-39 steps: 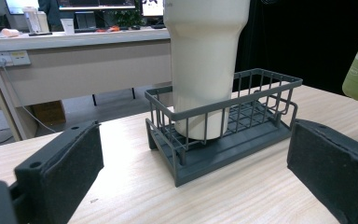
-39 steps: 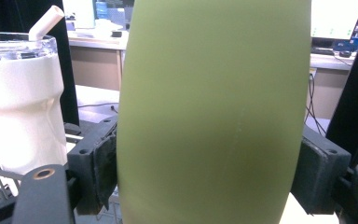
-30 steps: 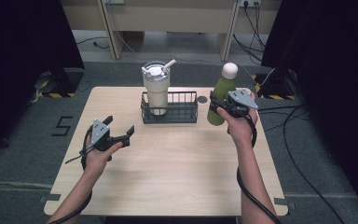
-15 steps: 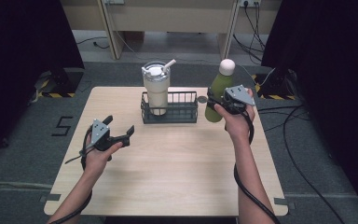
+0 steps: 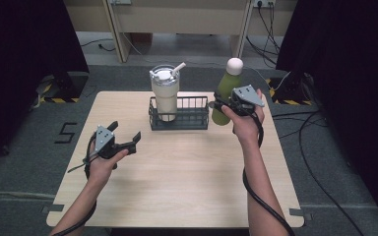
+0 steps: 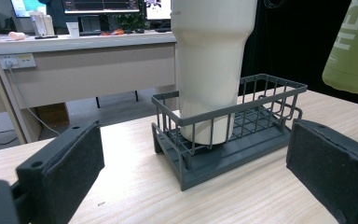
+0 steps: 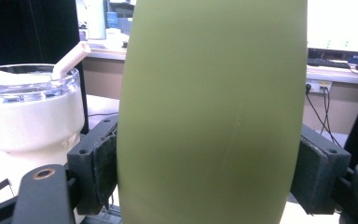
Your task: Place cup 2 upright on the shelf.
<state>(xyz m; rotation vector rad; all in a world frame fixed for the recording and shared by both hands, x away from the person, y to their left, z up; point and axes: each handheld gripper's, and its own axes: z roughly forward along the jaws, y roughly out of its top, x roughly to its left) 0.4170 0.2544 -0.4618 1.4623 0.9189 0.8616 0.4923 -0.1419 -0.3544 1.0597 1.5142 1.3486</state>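
bottle [image 5: 225, 93] lifted higher by right tool [image 5: 221, 104]

A wire rack [image 5: 179, 118] stands at the far middle of the counter [image 5: 177, 187]. A tumbler [image 5: 165, 96] stands inside its left end, a straw [image 5: 178, 68] slanting from its lid. Just right of the rack, a bottle [image 5: 225, 88] hangs clear of the counter, upright between the jaws of the right gripper [image 5: 226, 104]. The left gripper [image 5: 126, 139] sits nearer and left of the rack, well apart from it, its jaws spread toward the rack. Desks stand behind the counter.
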